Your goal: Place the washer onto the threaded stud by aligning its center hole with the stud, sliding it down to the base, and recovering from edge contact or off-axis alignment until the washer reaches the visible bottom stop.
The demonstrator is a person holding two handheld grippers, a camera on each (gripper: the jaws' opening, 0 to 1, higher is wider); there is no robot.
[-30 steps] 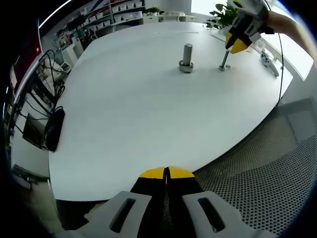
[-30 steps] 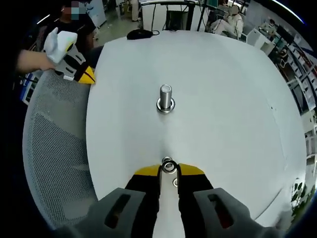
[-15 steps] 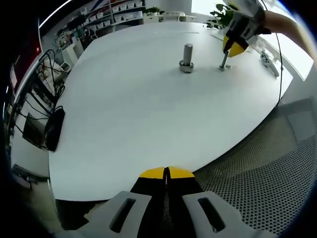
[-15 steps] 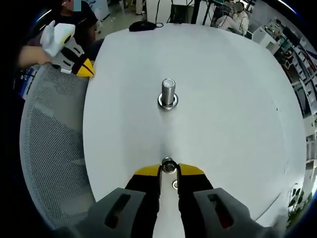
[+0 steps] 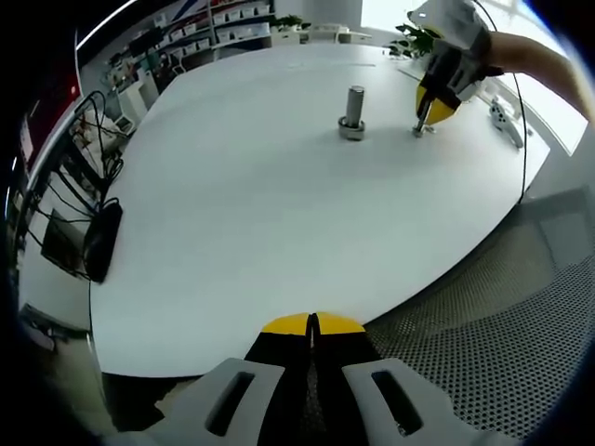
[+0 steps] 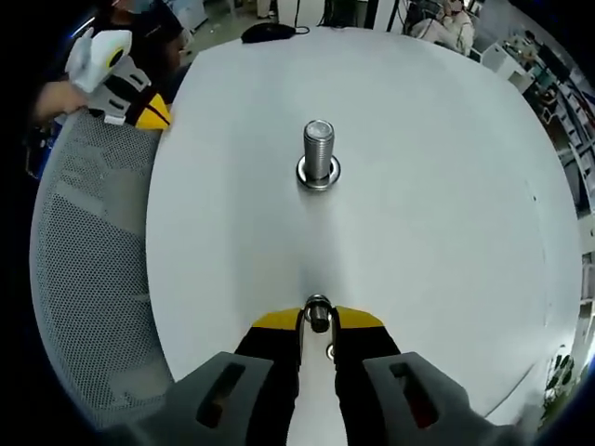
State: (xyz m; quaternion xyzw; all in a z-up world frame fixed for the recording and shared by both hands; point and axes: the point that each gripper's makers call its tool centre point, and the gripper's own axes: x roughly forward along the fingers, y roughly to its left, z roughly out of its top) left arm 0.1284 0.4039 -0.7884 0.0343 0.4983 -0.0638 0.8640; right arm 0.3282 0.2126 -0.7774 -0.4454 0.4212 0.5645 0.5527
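Opposed views across the table (image 5: 232, 204) share the stud (image 6: 318, 153).

Two hand-held grippers, grey, black and yellow

The left gripper (image 5: 312, 322) has pale grey slotted side plates at 6 o'clock, black fingers (image 5: 279, 348) and rounded yellow tips. The right gripper (image 6: 317, 318) is built alike, with a small screw between its fingers (image 6: 358, 348); at 1 o'clock in the left gripper view, its body is white.

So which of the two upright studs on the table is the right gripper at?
The thin stud, right at the right gripper's yellow tips. The thicker stud with a ring at its base stands apart, nearer the table's middle.
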